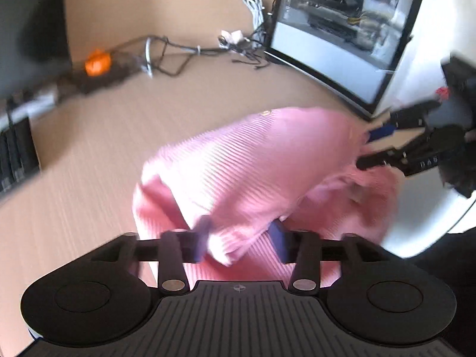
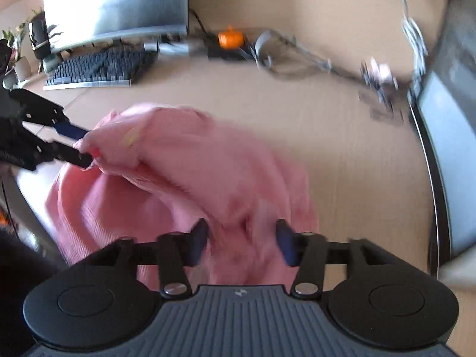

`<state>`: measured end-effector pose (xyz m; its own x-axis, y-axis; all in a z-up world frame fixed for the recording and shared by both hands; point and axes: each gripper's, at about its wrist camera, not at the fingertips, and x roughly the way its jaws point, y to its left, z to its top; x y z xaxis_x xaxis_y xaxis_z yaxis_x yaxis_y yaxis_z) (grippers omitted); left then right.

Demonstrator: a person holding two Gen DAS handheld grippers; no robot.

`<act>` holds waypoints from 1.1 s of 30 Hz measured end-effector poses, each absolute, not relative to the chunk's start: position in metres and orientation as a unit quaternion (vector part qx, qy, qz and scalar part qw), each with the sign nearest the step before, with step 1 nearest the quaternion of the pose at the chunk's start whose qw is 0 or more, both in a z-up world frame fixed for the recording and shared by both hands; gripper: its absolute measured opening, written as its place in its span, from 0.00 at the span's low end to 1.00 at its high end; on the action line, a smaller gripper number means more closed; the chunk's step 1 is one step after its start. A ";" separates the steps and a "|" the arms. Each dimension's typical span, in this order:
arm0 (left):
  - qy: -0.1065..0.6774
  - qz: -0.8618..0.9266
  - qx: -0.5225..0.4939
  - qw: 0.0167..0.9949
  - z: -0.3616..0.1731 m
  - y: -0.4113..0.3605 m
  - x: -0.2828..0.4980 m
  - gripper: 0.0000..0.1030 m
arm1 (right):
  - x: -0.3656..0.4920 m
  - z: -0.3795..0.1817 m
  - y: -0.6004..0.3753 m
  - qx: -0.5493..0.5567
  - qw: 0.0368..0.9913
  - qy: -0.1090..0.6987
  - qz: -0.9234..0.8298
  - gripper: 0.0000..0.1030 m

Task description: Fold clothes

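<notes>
A pink ribbed garment (image 1: 253, 160) is bunched and lifted off the wooden table (image 1: 89, 163). My left gripper (image 1: 241, 239) is shut on a thick fold of it at the near edge, with pink cloth filling the gap between the blue pads. My right gripper (image 1: 373, 147) comes in from the right and is shut on the garment's other end. In the right wrist view the right gripper (image 2: 242, 242) holds a blurred wad of the garment (image 2: 184, 172), and the left gripper (image 2: 80, 145) pinches its left corner. Both views are motion-blurred.
A glass-sided computer case (image 1: 342, 29) stands at the back right. A tangle of cables (image 1: 184, 50) and an orange object (image 1: 96, 62) lie along the back. A keyboard (image 2: 98, 68) and monitor (image 2: 119, 3) sit at the left.
</notes>
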<state>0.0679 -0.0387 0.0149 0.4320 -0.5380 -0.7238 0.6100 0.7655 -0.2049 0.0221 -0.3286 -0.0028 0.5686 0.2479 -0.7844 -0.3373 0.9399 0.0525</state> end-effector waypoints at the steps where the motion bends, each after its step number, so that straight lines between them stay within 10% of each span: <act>1: 0.410 -0.347 0.018 0.843 0.019 -0.028 0.067 0.77 | 0.017 0.001 -0.336 -0.028 0.888 0.430 0.161 0.59; 5: 0.391 -0.344 -0.100 0.848 0.036 0.010 0.075 0.91 | 0.007 0.024 -0.366 0.087 0.906 0.390 0.141 0.81; 15: 0.469 -0.281 -0.122 0.828 -0.003 -0.046 0.136 0.90 | 0.079 -0.023 -0.349 0.225 0.887 0.392 0.097 0.81; 17: 0.467 -0.282 -0.121 0.829 0.001 -0.054 0.144 0.76 | 0.093 -0.034 -0.343 0.262 0.868 0.404 0.123 0.80; 19: 0.463 -0.282 -0.120 0.832 0.008 -0.062 0.152 0.35 | 0.101 -0.024 -0.332 0.259 0.865 0.401 0.153 0.54; 23: 0.416 -0.303 -0.104 0.851 0.052 -0.048 0.139 0.31 | 0.085 0.023 -0.316 0.180 0.891 0.370 0.192 0.39; 29: 0.457 -0.308 0.004 0.834 0.022 -0.027 0.099 0.41 | 0.052 -0.004 -0.324 0.073 0.861 0.471 0.177 0.51; 33: 0.463 -0.320 -0.116 0.818 0.016 0.006 0.101 0.79 | 0.043 0.004 -0.352 0.130 0.864 0.458 0.163 0.75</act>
